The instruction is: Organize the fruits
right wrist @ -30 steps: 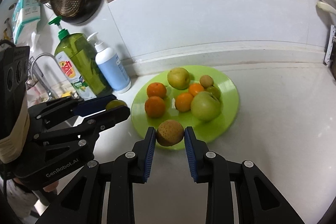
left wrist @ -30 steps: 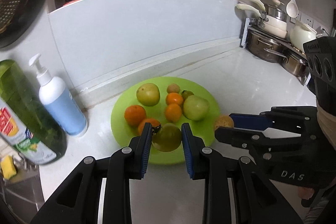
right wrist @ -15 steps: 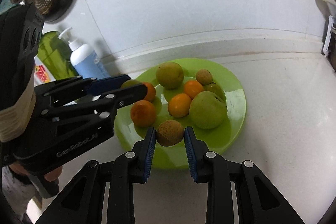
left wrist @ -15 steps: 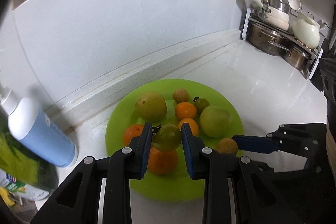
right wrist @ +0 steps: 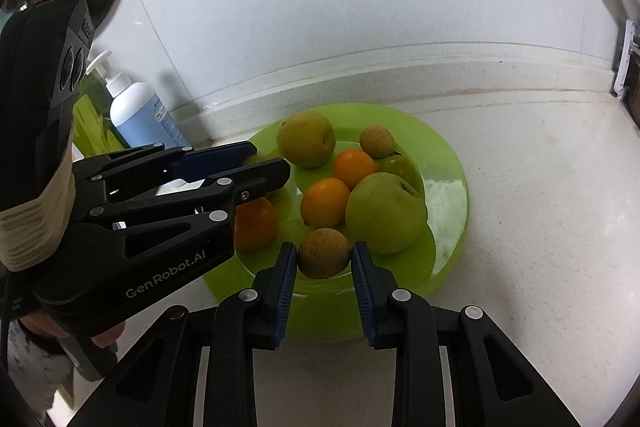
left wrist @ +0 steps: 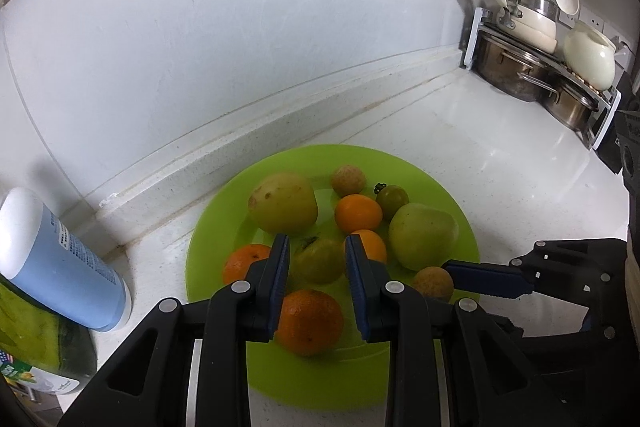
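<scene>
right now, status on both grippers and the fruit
Left gripper shut on green tomato. Right gripper shut on brown fruit. Both over green plate, crowded with fruit.

The right tongs [right wrist: 323, 258] grip a small brown fruit [right wrist: 323, 253] over the near edge of the green plate [right wrist: 448, 163], which sits on the white worktop [right wrist: 540, 227]. The left tongs [right wrist: 262, 163] reach in from the left over the plate, beside a large green apple [right wrist: 386, 213] and oranges [right wrist: 325, 202]

White counter [left wrist: 500, 163] under green plate [left wrist: 452, 195]
</scene>
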A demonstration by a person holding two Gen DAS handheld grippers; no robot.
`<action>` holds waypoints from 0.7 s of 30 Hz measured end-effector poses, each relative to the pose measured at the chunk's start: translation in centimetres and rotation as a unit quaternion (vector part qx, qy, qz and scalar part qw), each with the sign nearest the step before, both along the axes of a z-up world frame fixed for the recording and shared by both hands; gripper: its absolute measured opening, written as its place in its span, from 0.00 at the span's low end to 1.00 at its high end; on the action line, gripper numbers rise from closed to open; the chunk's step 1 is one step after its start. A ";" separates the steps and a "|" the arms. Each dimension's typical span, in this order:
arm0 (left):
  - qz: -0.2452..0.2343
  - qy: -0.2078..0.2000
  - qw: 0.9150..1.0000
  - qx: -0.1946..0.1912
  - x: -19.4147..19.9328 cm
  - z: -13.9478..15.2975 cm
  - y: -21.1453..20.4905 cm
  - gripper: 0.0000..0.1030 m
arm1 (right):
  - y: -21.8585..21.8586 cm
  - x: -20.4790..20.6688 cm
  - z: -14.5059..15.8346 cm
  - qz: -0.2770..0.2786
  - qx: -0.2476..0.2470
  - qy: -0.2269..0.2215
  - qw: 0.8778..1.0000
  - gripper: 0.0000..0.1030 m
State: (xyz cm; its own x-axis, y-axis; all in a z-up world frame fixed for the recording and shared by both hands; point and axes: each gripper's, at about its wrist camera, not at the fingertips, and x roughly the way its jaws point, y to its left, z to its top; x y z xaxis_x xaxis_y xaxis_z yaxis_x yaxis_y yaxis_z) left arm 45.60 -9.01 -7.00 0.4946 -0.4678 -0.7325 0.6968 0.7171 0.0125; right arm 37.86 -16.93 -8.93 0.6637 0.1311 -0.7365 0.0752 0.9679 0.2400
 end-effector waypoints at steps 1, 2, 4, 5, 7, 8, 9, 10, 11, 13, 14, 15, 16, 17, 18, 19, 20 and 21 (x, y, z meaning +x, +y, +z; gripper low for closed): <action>0.003 -0.001 1.000 -0.002 0.0 0.0 0.0 0.30 | 0.0 0.0 -0.1 0.001 0.000 0.001 1.000 0.29; 0.005 0.000 1.000 -0.004 0.0 0.1 0.1 0.30 | 0.0 -0.1 -0.1 0.001 0.000 0.001 1.000 0.29; 0.012 -0.001 1.000 -0.006 -0.2 0.2 0.5 0.31 | 0.0 -0.3 -0.1 -0.002 0.002 -0.002 1.000 0.29; 0.017 -0.004 1.000 -0.004 -0.4 0.3 0.7 0.31 | 0.0 -0.2 -0.2 -0.003 0.003 -0.003 1.000 0.29; 0.027 -0.012 1.000 0.000 -1.0 0.7 1.1 0.32 | 0.0 -0.5 0.0 -0.003 0.005 -0.007 1.000 0.30; 0.032 -0.015 0.999 0.000 -1.2 0.8 1.4 0.33 | 0.0 -0.6 0.1 -0.004 0.004 -0.008 1.000 0.32; 0.043 -0.020 0.999 0.002 -1.6 1.1 1.9 0.36 | 0.0 -0.8 0.2 -0.006 0.003 -0.009 1.000 0.32; 0.050 -0.023 0.998 0.004 -1.9 1.3 2.2 0.36 | 0.0 -0.9 0.3 -0.008 0.003 -0.010 1.000 0.32; 0.059 -0.025 0.998 0.004 -2.3 1.4 2.6 0.36 | -0.1 -1.0 0.3 -0.009 0.003 -0.010 1.000 0.32; 0.072 -0.030 0.997 0.002 -3.2 1.9 3.3 0.37 | -0.1 -1.5 0.6 -0.011 0.002 -0.013 1.000 0.32; 0.083 -0.036 0.996 0.003 -3.8 2.2 3.6 0.37 | -0.1 -1.7 0.8 -0.012 0.001 -0.014 1.000 0.32; 0.090 -0.039 0.995 0.002 -4.2 2.5 3.8 0.40 | -0.1 -2.0 1.0 -0.013 -0.001 -0.016 1.000 0.33; 0.094 -0.040 0.995 -0.002 -4.6 2.8 4.1 0.41 | 0.0 -2.4 1.2 -0.014 -0.003 -0.019 1.000 0.34; 0.098 -0.040 0.994 -0.006 -5.1 3.1 4.5 0.42 | 0.0 -2.7 1.5 -0.014 -0.004 -0.021 1.000 0.38; 0.102 -0.041 0.994 -0.010 -5.7 3.5 4.8 0.43 | 0.1 -3.0 1.8 -0.015 -0.004 -0.023 1.000 0.38; 0.105 -0.043 0.993 -0.013 -6.2 3.8 5.0 0.46 | 0.2 -3.6 2.2 -0.016 -0.007 -0.028 0.999 0.39; 0.110 -0.047 0.993 -0.015 -6.7 4.1 5.3 0.48 | 0.2 -4.0 2.6 -0.016 -0.009 -0.031 0.999 0.39; 0.114 -0.052 0.992 -0.018 -7.4 4.5 5.6 0.50 | 0.3 -4.5 3.0 -0.015 -0.011 -0.037 0.999 0.39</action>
